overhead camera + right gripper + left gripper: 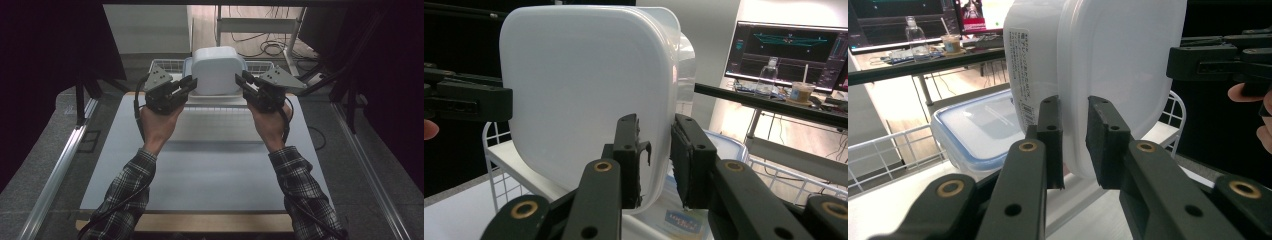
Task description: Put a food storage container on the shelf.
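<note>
The white box [216, 70] stands on edge at the table's [200, 170] 12 o'clock, clamped by the left hand-held gripper [186, 86] at 9 and the right hand-held gripper [243, 80] at 3 (lidded tub [973, 125] behind).

Container [216, 69] upright between left gripper [189, 84] and right gripper [244, 80] — lidded box [979, 129] behind, in wire rack [167, 65]
</note>
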`<state>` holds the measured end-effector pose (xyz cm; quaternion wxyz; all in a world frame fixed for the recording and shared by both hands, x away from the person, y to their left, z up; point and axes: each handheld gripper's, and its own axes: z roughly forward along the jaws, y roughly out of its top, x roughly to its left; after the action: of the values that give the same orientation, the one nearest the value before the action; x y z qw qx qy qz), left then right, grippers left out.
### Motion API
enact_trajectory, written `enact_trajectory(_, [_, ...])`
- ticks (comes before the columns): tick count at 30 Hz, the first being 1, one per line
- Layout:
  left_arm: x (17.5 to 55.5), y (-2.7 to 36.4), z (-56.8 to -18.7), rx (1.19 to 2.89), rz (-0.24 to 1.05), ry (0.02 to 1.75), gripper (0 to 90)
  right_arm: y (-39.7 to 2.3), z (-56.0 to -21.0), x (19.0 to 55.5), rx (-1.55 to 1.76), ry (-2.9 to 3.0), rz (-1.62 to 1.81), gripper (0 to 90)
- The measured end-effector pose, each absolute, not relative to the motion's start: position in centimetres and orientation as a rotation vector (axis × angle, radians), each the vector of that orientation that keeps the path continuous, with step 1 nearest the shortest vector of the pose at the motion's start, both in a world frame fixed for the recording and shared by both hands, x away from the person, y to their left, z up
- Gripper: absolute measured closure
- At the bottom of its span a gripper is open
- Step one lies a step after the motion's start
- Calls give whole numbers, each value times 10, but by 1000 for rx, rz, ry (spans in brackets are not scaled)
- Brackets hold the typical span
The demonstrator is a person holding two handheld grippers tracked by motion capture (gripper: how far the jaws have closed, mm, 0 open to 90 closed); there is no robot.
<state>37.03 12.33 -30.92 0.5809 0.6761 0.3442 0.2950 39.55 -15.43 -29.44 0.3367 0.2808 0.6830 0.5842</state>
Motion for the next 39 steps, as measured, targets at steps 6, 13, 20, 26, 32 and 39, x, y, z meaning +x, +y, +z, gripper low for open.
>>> enact_trajectory(6, [377, 123, -304, 1575, 669, 807, 767, -154, -292, 403, 762, 1785, 1528, 708])
enact_trajectory(13, [385, 121, -298, 1573, 672, 826, 749, -152, -289, 412, 793, 1784, 1532, 677])
enact_trajectory(20, [388, 121, -294, 1552, 677, 817, 730, -148, -286, 416, 791, 1776, 1525, 650])
enact_trajectory(26, [391, 120, -286, 1535, 688, 817, 731, -146, -280, 419, 789, 1756, 1528, 639])
enact_trajectory(32, [396, 120, -282, 1527, 688, 829, 731, -146, -274, 423, 788, 1749, 1523, 641])
enact_trajectory(39, [404, 119, -276, 1516, 688, 844, 724, -145, -267, 429, 791, 1739, 1521, 641])
